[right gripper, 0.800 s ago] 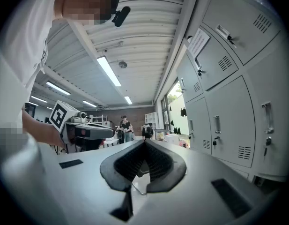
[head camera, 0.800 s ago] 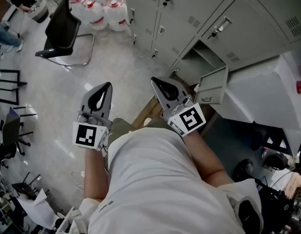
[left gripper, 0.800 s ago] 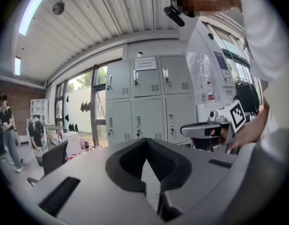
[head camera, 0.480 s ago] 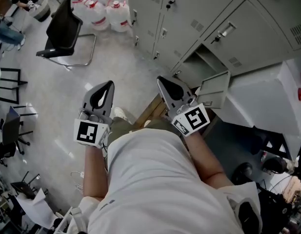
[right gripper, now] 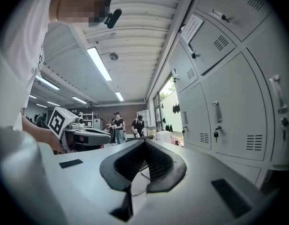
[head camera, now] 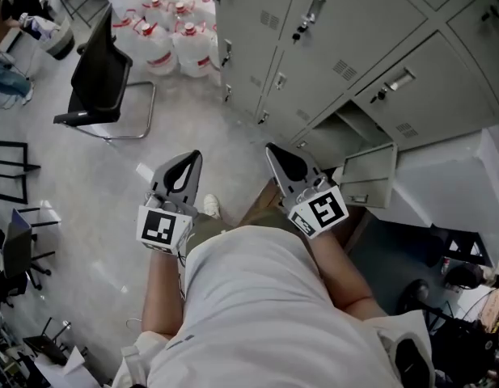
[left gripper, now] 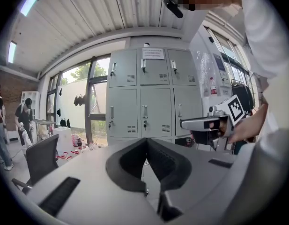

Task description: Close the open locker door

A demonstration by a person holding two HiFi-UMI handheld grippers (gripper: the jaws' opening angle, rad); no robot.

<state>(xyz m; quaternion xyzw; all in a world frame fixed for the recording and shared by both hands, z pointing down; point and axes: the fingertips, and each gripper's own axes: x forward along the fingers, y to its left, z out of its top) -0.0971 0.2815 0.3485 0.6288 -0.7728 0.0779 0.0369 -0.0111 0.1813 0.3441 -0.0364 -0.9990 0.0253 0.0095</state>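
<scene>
The grey locker bank (head camera: 338,47) fills the upper right of the head view. One low locker door (head camera: 369,176) hangs open, swung out over its dark compartment (head camera: 338,136). My right gripper (head camera: 275,149) is shut and empty, to the left of that door and apart from it. My left gripper (head camera: 192,158) is also shut and empty, further left over the floor. In the left gripper view the lockers (left gripper: 144,102) stand ahead past the shut jaws of the left gripper (left gripper: 146,140). The right gripper (right gripper: 145,141) has locker fronts (right gripper: 219,107) along its right side.
A black chair (head camera: 99,75) and several water jugs (head camera: 172,43) stand at the upper left. A large white box-like thing (head camera: 451,184) sits right of the open door. A wooden board (head camera: 261,200) lies on the floor between the grippers. People (right gripper: 117,125) stand far off.
The head view has shifted so the lockers and open door sit lower and to the right. Both grippers have edged to the right in the frame, staying shut. A shoe now shows by the left gripper.
</scene>
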